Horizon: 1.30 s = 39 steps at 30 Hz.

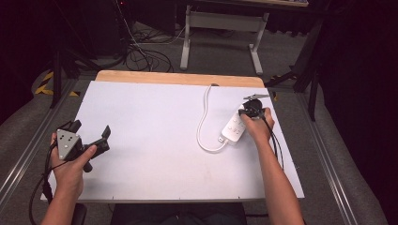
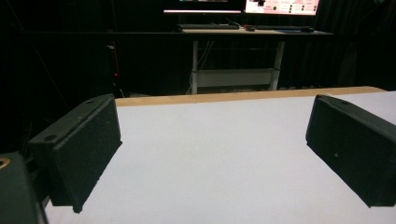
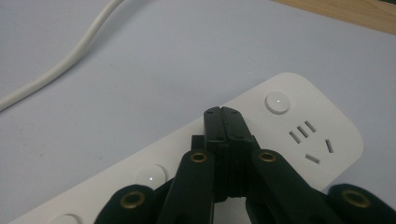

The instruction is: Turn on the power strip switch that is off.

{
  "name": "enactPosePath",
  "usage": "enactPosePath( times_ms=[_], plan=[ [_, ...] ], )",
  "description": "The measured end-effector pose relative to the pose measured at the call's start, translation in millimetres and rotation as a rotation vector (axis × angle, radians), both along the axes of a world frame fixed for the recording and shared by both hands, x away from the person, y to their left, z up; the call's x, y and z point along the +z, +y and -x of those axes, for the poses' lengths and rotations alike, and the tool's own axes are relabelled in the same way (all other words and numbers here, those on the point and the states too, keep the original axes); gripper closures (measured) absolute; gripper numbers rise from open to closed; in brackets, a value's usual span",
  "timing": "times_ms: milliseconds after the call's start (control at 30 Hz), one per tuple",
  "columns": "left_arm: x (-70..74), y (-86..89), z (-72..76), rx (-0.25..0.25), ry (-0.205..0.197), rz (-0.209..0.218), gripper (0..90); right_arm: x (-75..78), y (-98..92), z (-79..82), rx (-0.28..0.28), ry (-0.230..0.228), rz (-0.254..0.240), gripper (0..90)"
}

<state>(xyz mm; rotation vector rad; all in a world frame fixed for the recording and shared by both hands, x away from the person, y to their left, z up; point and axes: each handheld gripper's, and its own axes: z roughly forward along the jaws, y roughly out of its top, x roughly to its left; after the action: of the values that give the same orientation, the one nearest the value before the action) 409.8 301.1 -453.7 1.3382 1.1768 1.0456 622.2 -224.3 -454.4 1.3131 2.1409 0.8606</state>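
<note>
Right now the right gripper is over the white power strip, jaws pressed flat together with nothing between them; in the right gripper view the closed tips sit above the strip's face, between two round white buttons, one up and right of the tips, one down and left. A socket with slanted slots lies just right of the tips. Can't tell if the tips touch the plastic or hover just off it. The strip lies on the white table sheet, slanted, its white cord looping away on the side of the strip facing the left gripper and running back to the far wooden edge; the cord stays off the jaws. The left gripper is well apart from the strip, near the sheet's left edge, jaws spread wide and holding nothing; the left gripper view shows bare sheet between its two black pads. Past the far edge: a desk frame and loose floor cables, none in the way.
</note>
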Motion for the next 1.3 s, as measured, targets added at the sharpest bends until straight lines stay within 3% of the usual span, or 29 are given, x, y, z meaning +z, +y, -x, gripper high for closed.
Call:
enactPosePath(
  times_ms=[167, 267, 533, 833, 1133, 1300],
  plan=[
    [0.4, 1.1, -0.1, 0.0, 0.0, 0.006, 3.8, -1.5, 0.7, 5.3, 0.006, -0.065, 0.022, 90.0],
    [0.2, 1.2, -0.5, 0.003, 0.0, 0.008, 3.8, -1.3, -1.2, 6.9, 0.006, -0.079, 0.032, 90.0],
    [0.4, 1.1, 0.4, 0.005, 0.0, 0.005, 3.8, 9.8, -10.9, 17.4, 0.024, -0.136, -0.042, 88.9],
    [0.2, 1.4, 0.3, 0.008, 0.0, 0.007, 3.8, 18.4, -12.5, 30.6, 0.065, -0.201, -0.084, 85.8],
    [0.5, 2.5, 0.2, 0.015, -0.004, 0.008, 3.8, 24.2, -9.1, 47.9, 0.077, -0.25, -0.099, 80.5],
    [0.6, 2.3, 0.0, 0.012, -0.002, 0.01, 3.8, 25.4, -9.5, 54.2, 0.082, -0.253, -0.104, 79.2]
  ],
)
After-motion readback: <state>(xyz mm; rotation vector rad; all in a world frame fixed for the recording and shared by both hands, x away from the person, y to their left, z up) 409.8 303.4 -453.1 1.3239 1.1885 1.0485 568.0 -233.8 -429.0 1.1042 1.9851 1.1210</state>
